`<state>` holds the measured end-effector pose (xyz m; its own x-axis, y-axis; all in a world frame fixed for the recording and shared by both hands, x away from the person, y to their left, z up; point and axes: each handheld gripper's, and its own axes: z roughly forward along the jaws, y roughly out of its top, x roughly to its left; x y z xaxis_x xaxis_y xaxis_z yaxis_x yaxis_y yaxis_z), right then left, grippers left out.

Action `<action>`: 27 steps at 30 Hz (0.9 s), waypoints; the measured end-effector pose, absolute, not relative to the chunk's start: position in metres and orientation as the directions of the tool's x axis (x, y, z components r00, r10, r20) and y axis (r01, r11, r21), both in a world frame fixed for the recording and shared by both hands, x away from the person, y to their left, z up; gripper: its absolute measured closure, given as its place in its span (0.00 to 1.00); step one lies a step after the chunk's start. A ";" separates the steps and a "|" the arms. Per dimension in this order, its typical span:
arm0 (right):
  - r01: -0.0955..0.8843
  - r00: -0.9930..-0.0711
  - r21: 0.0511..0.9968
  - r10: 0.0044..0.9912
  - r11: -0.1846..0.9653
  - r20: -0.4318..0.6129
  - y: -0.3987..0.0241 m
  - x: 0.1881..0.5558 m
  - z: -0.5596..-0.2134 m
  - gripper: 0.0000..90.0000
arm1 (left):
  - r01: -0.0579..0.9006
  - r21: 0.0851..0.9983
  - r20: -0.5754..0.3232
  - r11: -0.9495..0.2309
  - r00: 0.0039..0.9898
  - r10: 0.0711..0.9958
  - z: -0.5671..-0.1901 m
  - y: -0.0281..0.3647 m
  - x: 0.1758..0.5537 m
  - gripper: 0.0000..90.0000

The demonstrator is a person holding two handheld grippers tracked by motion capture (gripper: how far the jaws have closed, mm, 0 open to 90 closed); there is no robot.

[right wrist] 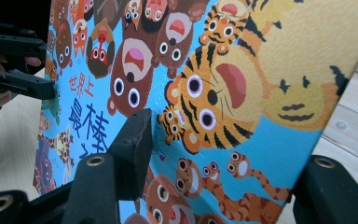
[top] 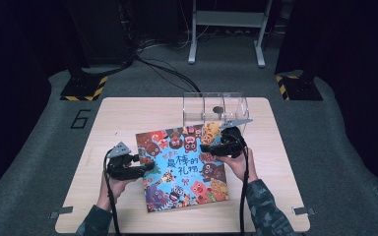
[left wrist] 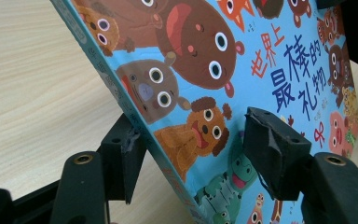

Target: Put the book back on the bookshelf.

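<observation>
A: From above, where's the book [top: 181,167]?

B: On the table [top: 123,113], before a clear box [top: 215,109]. The left gripper [top: 145,167] straddles its left edge, the right gripper [top: 211,147] its right, probably to lift it level.

A: In the left gripper view?

B: Spine raised between the jaws; one pad [left wrist: 121,154] touches underneath, the other stands off the cover. Released.

A: And the right gripper view?

B: One pad [right wrist: 133,140] rests on the cover; whether it's clamped, I can't tell. Both hands reach inward, low.

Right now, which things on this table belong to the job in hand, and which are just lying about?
In the job:
- square blue picture book with cartoon animals
- left gripper, astride its left edge
- right gripper, at its right edge

Lying about:
- clear plastic compartment box
- pale wooden table
</observation>
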<state>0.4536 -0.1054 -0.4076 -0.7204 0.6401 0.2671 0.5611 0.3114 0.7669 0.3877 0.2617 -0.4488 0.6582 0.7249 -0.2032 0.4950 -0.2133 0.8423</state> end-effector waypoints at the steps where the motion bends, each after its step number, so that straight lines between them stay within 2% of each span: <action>1: 0.552 -0.725 0.772 0.638 0.316 0.257 -0.105 0.454 -0.407 0.49 | 0.489 0.844 -0.195 -0.220 0.662 0.724 -0.448 0.262 0.388 0.44; 14: 0.507 -0.745 0.796 0.633 0.331 0.212 -0.102 0.450 -0.396 0.49 | 0.452 0.865 -0.182 -0.217 0.687 0.703 -0.435 0.264 0.386 0.48; 27: 0.457 -0.754 0.823 0.638 0.337 0.158 -0.099 0.445 -0.386 0.48 | 0.394 0.886 -0.100 -0.246 0.678 0.728 -0.420 0.263 0.380 0.50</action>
